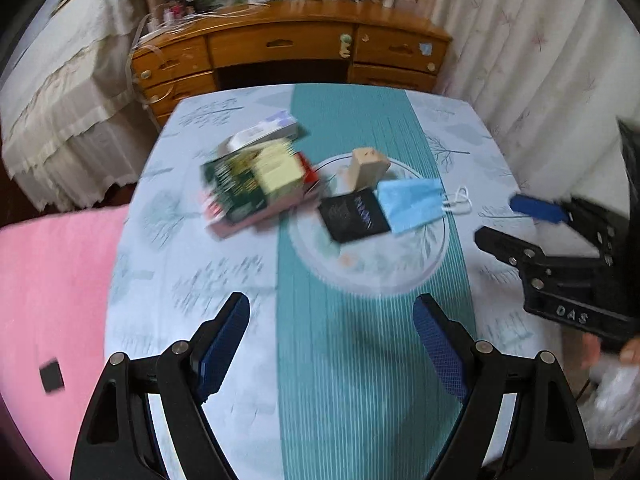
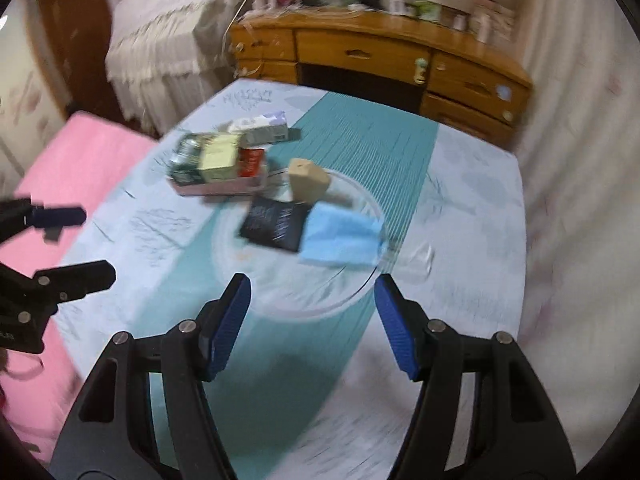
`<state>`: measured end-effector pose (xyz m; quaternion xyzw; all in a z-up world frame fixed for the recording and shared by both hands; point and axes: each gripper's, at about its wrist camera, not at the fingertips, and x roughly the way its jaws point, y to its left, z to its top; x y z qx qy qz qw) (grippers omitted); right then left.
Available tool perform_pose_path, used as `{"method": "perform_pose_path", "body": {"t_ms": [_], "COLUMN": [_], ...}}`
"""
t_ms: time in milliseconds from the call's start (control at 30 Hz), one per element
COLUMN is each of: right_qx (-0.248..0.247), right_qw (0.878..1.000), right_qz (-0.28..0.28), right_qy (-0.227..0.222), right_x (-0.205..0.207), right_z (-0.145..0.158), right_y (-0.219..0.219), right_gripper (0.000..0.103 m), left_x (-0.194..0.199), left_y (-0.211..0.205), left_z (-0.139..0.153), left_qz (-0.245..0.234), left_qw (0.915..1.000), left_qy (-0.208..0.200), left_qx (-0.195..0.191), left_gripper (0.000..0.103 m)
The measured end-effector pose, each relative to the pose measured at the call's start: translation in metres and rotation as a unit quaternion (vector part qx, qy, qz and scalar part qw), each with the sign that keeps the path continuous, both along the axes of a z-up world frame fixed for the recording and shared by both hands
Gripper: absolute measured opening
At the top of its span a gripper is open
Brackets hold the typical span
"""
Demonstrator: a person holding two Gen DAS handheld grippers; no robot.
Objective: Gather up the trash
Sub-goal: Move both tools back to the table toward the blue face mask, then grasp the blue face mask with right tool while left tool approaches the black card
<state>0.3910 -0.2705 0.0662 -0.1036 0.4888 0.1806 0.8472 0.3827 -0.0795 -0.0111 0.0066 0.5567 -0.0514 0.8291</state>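
Observation:
A clear glass plate [image 1: 384, 280] [image 2: 280, 300] sits mid-table. On it lie a blue face mask [image 1: 412, 202] [image 2: 340, 236], a black packet [image 1: 354, 216] [image 2: 276, 222] and a small tan carton [image 1: 366, 170] [image 2: 308, 180]. My left gripper [image 1: 332, 320] [image 2: 96, 244] is open and empty, above the near side of the plate. My right gripper [image 2: 312, 300] [image 1: 496, 220] is open and empty, above the plate's near rim, right of the mask in the left wrist view.
A pile of boxes on a pink tray [image 1: 256, 176] [image 2: 220, 160] lies left of the plate. The table has a pale cloth with a teal runner [image 1: 352, 380]. A pink bed [image 1: 52, 280] is left, a wooden desk [image 1: 288, 48] behind, curtains [image 1: 540, 60] right.

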Motion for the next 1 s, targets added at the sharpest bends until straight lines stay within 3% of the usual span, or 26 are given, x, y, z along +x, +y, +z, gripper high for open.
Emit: {"method": "perform_pose_path", "body": {"t_ms": [233, 367, 567, 833, 933, 967, 1000], "right_qx": [-0.029, -0.027, -0.031, -0.030, -0.045, -0.040, -0.038], "right_qw": [0.995, 0.990, 0.976, 0.969, 0.965, 0.965, 0.965], "right_qz": [0.094, 0.134, 0.203, 0.236, 0.253, 0.257, 0.255], "right_qy": [0.020, 0.036, 0.070, 0.066, 0.044, 0.044, 0.045], "right_x": [0.088, 0.110, 0.106, 0.097, 0.089, 0.088, 0.087], "right_z": [-0.062, -0.089, -0.121, -0.141, -0.143, -0.142, -0.142], "right_y": [-0.007, -0.005, 0.007, 0.001, -0.001, -0.003, -0.005], "right_gripper": [0.062, 0.062, 0.062, 0.062, 0.047, 0.030, 0.022], "left_x": [0.073, 0.099, 0.118, 0.142, 0.147, 0.147, 0.148], "left_y": [-0.049, -0.058, -0.067, -0.076, -0.079, -0.078, -0.079], "left_z": [-0.051, -0.079, -0.110, -0.139, -0.146, -0.149, -0.151], "left_qz": [-0.070, -0.090, -0.125, -0.165, -0.176, -0.179, -0.182], "left_qw": [0.9964, 0.9945, 0.9898, 0.9822, 0.9797, 0.9789, 0.9782], "left_qy": [0.018, 0.032, 0.051, 0.072, 0.079, 0.082, 0.085], "left_qx": [0.044, 0.042, 0.046, 0.055, 0.055, 0.055, 0.054], "left_gripper": [0.085, 0.085, 0.085, 0.085, 0.085, 0.085, 0.085]}}
